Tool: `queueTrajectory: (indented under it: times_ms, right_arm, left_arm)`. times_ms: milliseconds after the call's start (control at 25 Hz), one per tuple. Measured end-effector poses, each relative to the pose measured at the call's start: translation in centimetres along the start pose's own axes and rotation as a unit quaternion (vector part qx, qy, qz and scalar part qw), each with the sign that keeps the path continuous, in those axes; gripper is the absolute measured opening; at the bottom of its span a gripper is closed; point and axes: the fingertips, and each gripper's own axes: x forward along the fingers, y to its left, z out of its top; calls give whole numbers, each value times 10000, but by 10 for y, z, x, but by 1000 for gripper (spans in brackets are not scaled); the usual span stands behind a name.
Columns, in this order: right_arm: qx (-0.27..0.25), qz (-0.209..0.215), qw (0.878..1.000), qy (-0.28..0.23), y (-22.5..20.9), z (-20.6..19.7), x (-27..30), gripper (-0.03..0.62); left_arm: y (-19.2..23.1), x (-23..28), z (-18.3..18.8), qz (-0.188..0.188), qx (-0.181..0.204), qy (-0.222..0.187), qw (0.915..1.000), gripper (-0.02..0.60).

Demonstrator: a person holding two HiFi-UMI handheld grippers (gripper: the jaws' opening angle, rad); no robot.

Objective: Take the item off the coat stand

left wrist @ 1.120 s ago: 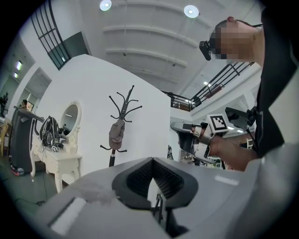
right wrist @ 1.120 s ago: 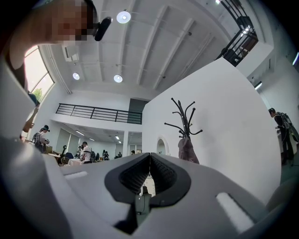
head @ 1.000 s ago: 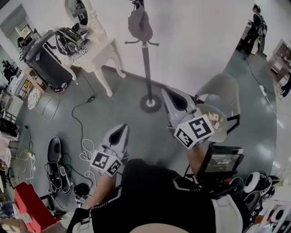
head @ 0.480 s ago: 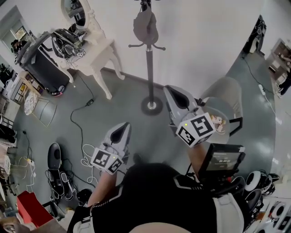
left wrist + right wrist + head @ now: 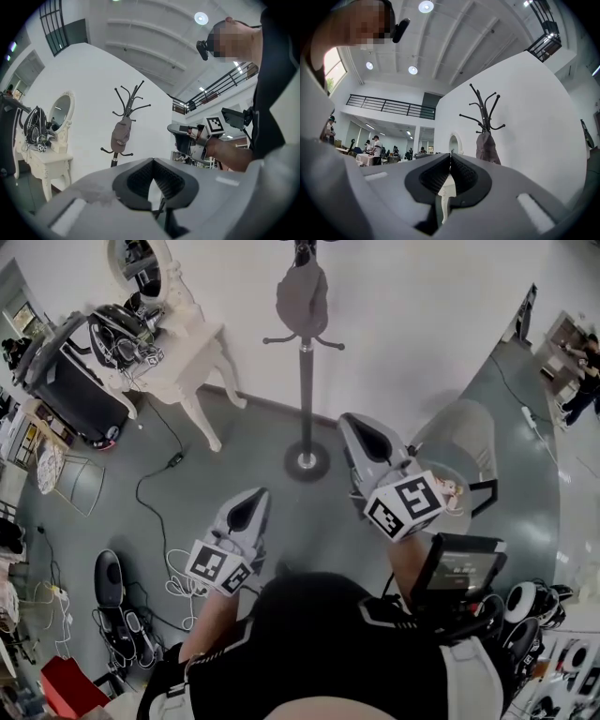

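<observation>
We see a slim black metal coat stand [image 5: 305, 381] rising from a round disc foot on the smooth grey floor [image 5: 234, 456], close to a plain white wall. Its top splays into thin curved hooks, and a lower pair of short hooks juts out either side of the pole.

The soft grey fabric cap [image 5: 121, 136] hangs limp against the pole, below the top cluster of hooks and just above the lower pair. It is a rounded, drooping shape with a slightly darker band along one edge. A small pale mark sits on its front, too small for us to read.

Our left gripper [image 5: 153, 159], a matte grey plastic shell with ribbed black pads, has its jaws pressed together on nothing. Our right gripper [image 5: 450, 156], of the same make, is likewise clenched and empty. Both point toward the stand, well apart from the cap. Each carries a white cube printed with black square markers.

To the left stands a carved white dressing table [image 5: 183, 357] with an oval mirror.
</observation>
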Motion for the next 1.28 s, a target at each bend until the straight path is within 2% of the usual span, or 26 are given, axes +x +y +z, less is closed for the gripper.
queueTrajectory:
  times_ms: [280,480,760,1040,1280]
  right_arm:
    - [-70,-249,9996,78,3,-8,22,18]
    - [-113,-418,9990,78,10,-11,38,38]
    - [-128,-656,9977,88,18,-13,56,57]
    - [-139,-741,9970,178,10,-13,67,66]
    - [-31,-646,9978,163,-9,-20,85,87]
  left_arm:
    - [29,5,-1,-195,-88,51,9998,8]
    - [43,0,-1,-524,122,120,9985,8]
    - [60,-2,1,-832,138,122,9964,8]
    - [76,8,-4,-729,75,176,9972,6]
    - [87,20,-2,-644,110,160,9977,8]
